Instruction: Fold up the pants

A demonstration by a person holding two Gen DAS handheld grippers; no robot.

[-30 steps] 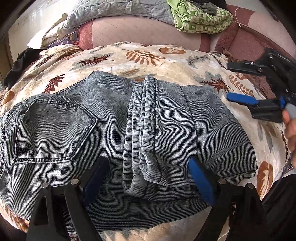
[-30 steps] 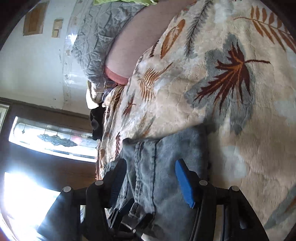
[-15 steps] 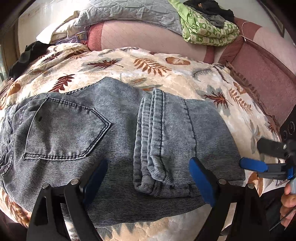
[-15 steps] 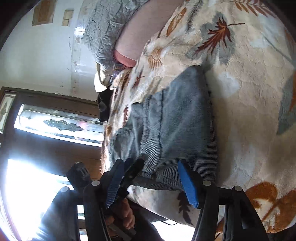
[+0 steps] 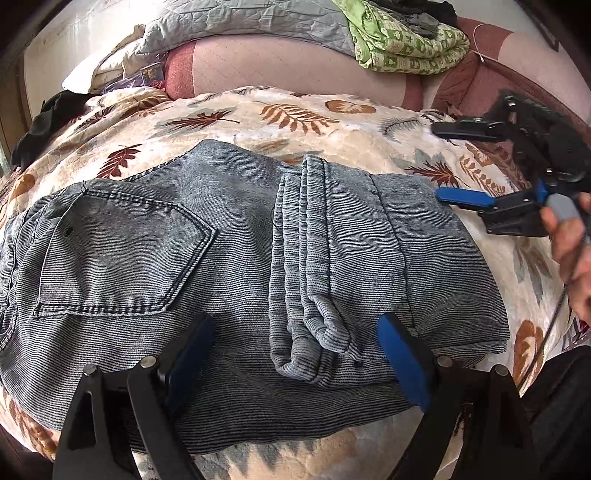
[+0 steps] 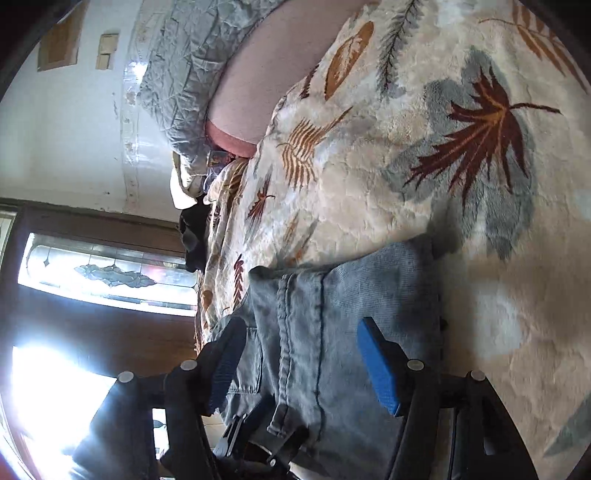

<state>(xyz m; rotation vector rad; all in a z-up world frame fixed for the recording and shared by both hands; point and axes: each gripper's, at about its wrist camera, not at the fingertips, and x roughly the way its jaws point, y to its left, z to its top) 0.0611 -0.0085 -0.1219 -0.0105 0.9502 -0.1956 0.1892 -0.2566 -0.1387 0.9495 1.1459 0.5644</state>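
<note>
the pants (image 5: 229,266) lie folded on the bed, on a cream leaf-print blanket (image 5: 295,114), their long axis running left to right across my left wrist view. the back pocket (image 5: 122,254) faces up at the left end, its pointed tip aimed right; the leg ends are folded back over the middle, and the stacked hems (image 5: 306,258) run front to back across that axis. the right end of the bundle is a folded edge, the near edge sits just in from the blanket's front.

my left hand-held gripper (image 5: 291,354) hovers over the near edge, its blue pads spread wide on either side of the hem stack, released and gripping nothing. my right hand-held gripper (image 5: 461,162) comes in level from the right, rolled on its side, jaws apart and empty; its lower blue finger (image 5: 463,196) is right at the far right corner of the denim, and i cannot tell if it touches. in the right wrist view (image 6: 303,362) the denim shows between the pads but they do not press on it.

open blanket stretches behind the pants to the pink cushion (image 5: 288,70) and to the right of the fold. a green printed cloth (image 5: 402,44) and grey quilt (image 5: 240,22) are piled well behind. i can read no writing or label anywhere.
</note>
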